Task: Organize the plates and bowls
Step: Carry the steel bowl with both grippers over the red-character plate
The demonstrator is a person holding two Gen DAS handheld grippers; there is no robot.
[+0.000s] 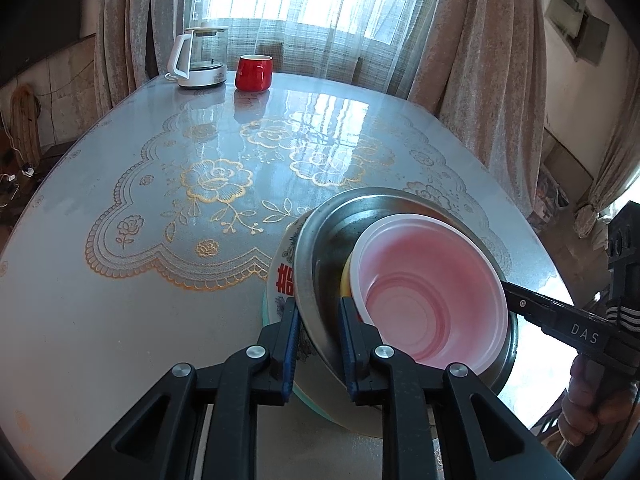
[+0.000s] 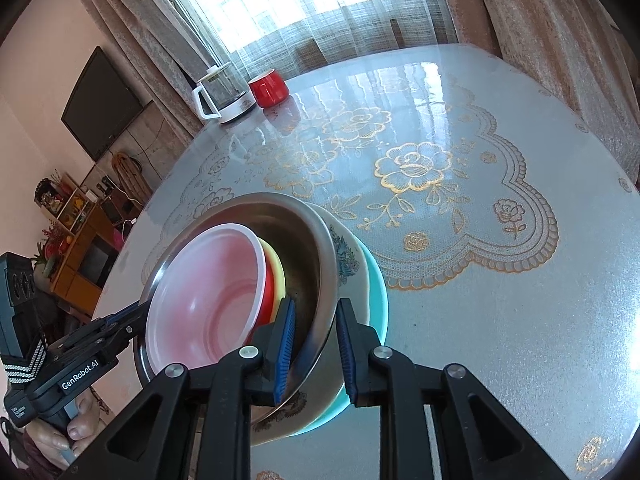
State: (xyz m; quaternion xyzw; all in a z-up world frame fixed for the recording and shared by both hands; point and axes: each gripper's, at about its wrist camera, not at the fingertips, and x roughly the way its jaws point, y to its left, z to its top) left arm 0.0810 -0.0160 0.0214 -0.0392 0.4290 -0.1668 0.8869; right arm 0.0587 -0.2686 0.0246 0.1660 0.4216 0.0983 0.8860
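Round table [image 1: 120, 300], covered by a glossy grey cloth printed with gold roses and a lace border. Far edge, by the curtained window: white-handled glass kettle [image 1: 200, 58] with a red mug [image 1: 253, 73] just beside it. A dark wall-mounted TV [image 2: 102, 106] shows in the right wrist view.

Near edge of table: one nested stack of bowls. From outermost inward: teal bowl [image 2: 378, 300]; white ceramic bowl [image 1: 282, 280] with a red Chinese character on its side, not fully legible, and a dark printed motif; steel bowl [image 1: 324, 248]; yellow bowl [image 2: 276, 264]; red bowl [image 2: 269, 294]; pale pink plastic bowl [image 1: 432, 280] on the inside, tilted.

Left gripper [image 1: 318, 344]: blue pads nearly together, straddling the steel bowl's rim on its side of the stack. Pads appear to pinch the rim.

Right gripper [image 2: 316, 350]: same narrow setting, blue pads either side of the steel bowl's rim on the opposite side.

Readable writing: "DAS" on the right gripper body, seen from the left wrist; "GenRobot.AI" on the left gripper body, seen from the right wrist. A hand [image 1: 588, 412] grips each handle.
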